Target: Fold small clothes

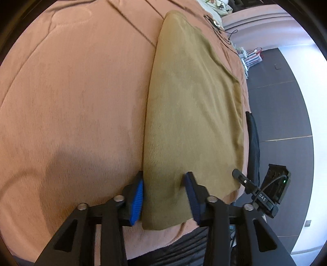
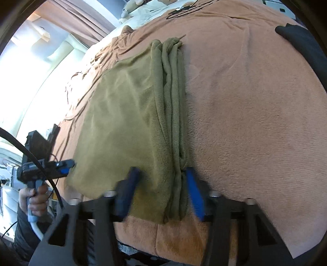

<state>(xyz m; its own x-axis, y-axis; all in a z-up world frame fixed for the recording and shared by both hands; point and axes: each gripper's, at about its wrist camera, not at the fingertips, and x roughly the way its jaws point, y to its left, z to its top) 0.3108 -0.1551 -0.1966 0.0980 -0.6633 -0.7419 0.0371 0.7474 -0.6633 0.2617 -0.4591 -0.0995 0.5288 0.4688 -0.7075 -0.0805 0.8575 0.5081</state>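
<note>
An olive-green fleece garment lies folded flat on a pinkish-brown blanket, near the bed's edge. My left gripper is open, its blue pads straddling the garment's left folded edge at the near corner. In the right wrist view the same garment shows stacked layered edges along its right side. My right gripper is open, its jaws straddling that layered edge at the near end. The left gripper also shows in the right wrist view at the garment's left edge, held by a hand.
The blanket covers the bed broadly. A dark garment lies at the far right of the bed. The right gripper body shows beside the bed edge. Dark floor lies beyond. Pillows sit at the far end.
</note>
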